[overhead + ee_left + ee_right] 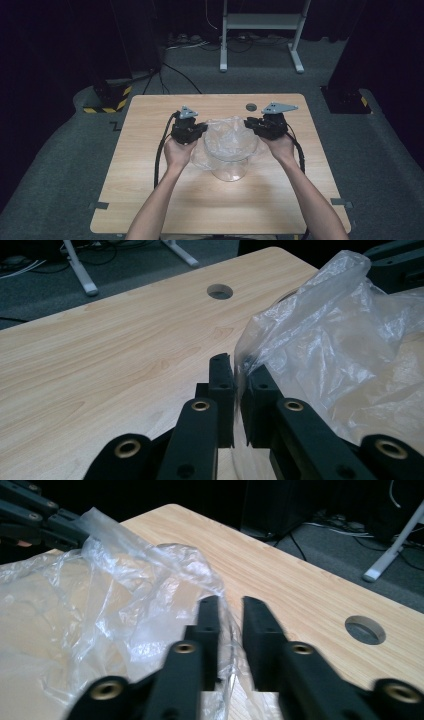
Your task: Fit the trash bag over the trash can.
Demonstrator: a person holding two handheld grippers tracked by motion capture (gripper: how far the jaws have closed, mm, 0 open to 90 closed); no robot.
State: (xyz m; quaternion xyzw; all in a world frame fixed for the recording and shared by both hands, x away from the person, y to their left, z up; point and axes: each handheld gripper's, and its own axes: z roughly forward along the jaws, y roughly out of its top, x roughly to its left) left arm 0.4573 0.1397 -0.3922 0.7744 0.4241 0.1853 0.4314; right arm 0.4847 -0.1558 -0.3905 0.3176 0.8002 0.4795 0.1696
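A clear plastic bag point(231, 140) is draped over the mouth of a clear round container point(230, 171) at the middle of the wooden table point(200, 205). My left gripper point(202, 129) sits at the bag's left edge. In the left gripper view its jaws point(239, 371) are shut on a fold of the bag point(330, 340). My right gripper point(248, 122) is at the bag's right edge. In the right gripper view its jaws point(231, 602) stand apart, with a strip of the bag's film point(125, 595) running through the gap.
A round hole point(250, 106) is cut in the table behind the bag, near the far edge. A white metal stand point(260, 30) and cables are on the grey floor beyond the table. Dark posts with striped bases flank the far corners.
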